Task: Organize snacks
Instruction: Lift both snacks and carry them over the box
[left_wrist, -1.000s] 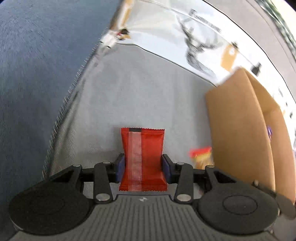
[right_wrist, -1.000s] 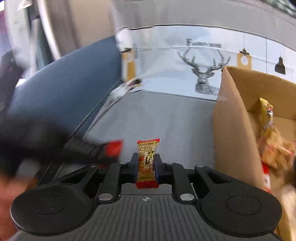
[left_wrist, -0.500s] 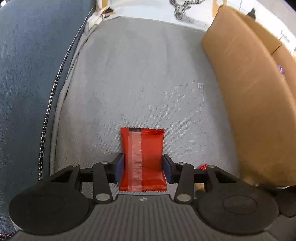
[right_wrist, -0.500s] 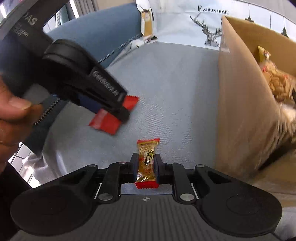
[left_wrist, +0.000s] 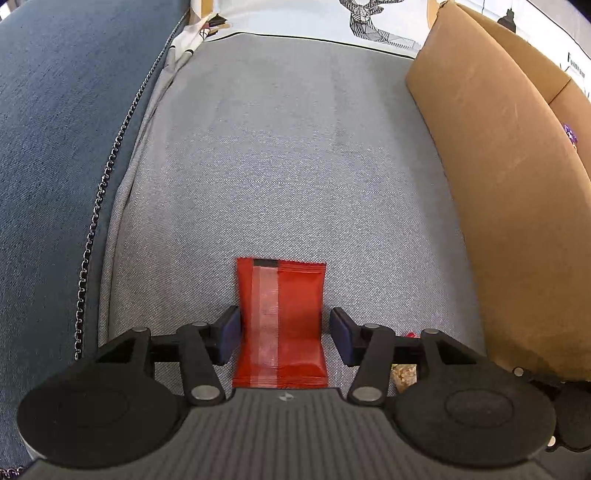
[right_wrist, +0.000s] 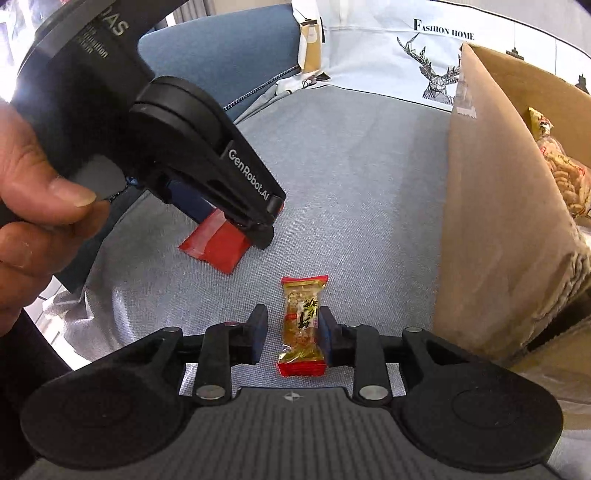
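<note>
The red packet (left_wrist: 280, 325) lies flat on the grey sofa cushion (left_wrist: 295, 166), square between the jaws of your left gripper (left_wrist: 282, 332), its long axis running straight ahead along the fingers. Those jaws have just been opening; a sliver of cushion shows on each side of the wrapper, so the pads no longer press on it. Your right gripper (right_wrist: 291, 334) sits just beside it, nearer the cardboard box (right_wrist: 498, 221). Between its jaws is the gold candy (right_wrist: 303, 325), also lengthwise along the fingers. These jaws too have just been opening: the left pad stands clear, while the right pad (right_wrist: 325, 332) is at the wrapper's edge, and whether it touches I cannot tell.

From the right wrist view the red packet lies up and to the left of the gold candy, near but apart, their long axes not aligned. Both snacks look set down outside the box, which stands on your right, more packets (right_wrist: 561, 173) inside it. To free either snack, draw each gripper straight back along the snack's long axis so the pads do not drag it sideways.
</note>
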